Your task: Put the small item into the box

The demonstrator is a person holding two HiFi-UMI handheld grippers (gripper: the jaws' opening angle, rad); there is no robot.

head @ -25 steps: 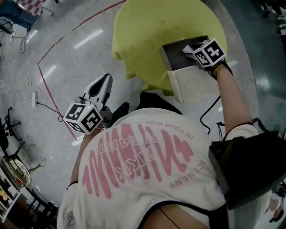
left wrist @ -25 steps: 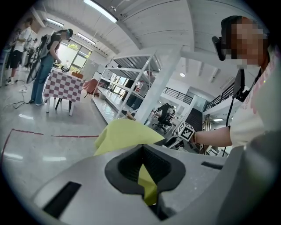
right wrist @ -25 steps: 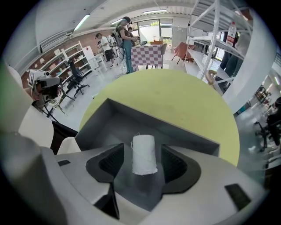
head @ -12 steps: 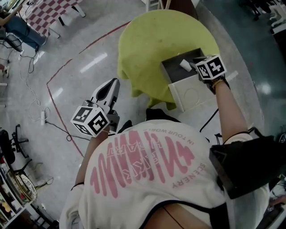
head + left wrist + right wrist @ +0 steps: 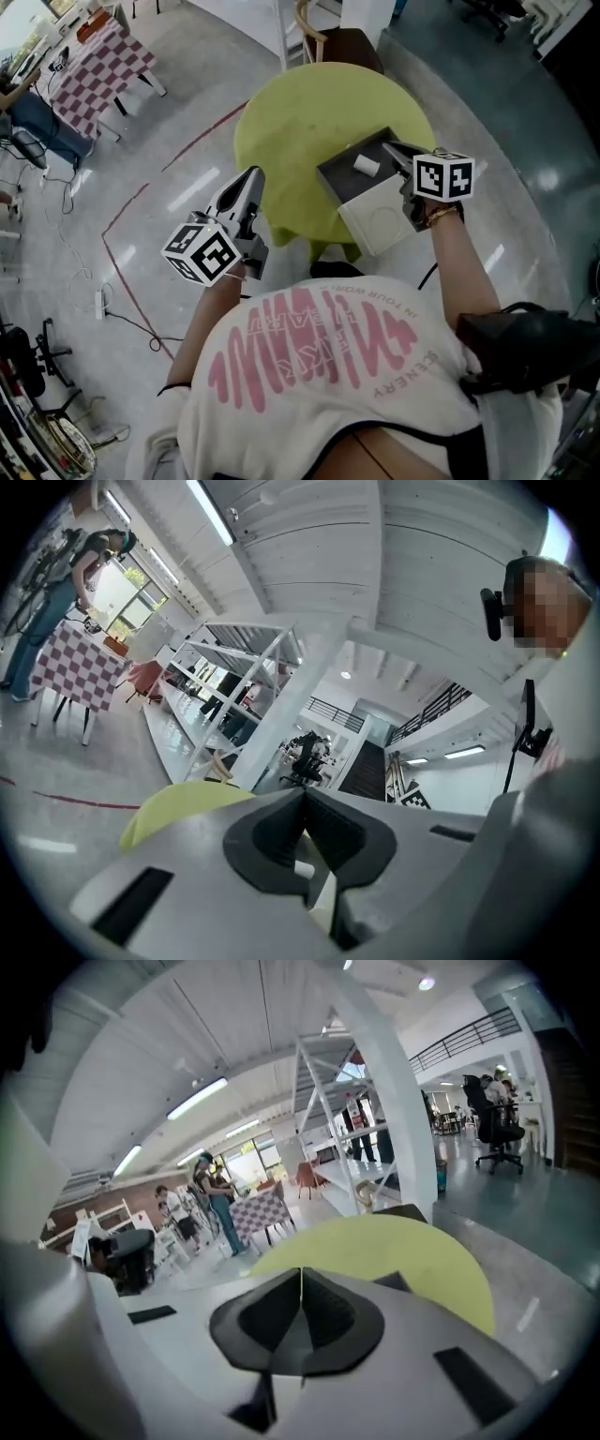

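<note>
From the head view, a round yellow-green bench (image 5: 300, 122) stands on a grey floor (image 5: 141, 150). An open box (image 5: 380, 220) with a dark inside and a white front sits at the bench's near right edge. The small item (image 5: 366, 166), a white piece, lies inside the box, toward its far side. The right tongs (image 5: 394, 150) point in over the box's right rim, clear of the small item. The left tongs (image 5: 251, 180) are off to the left of the bench, over the floor and well apart from the box.

In the left gripper view, the two dark pads of the left tongs meet at their tips with nothing gripped between them. A slice of the yellow-green bench shows just behind them on the left. A checked table (image 5: 70, 672) stands farther off.

In the right gripper view, the right tongs have just been closing. Their pads now press flat together along one thin line, and nothing is between them. The yellow-green bench fills the space beyond them.
</note>
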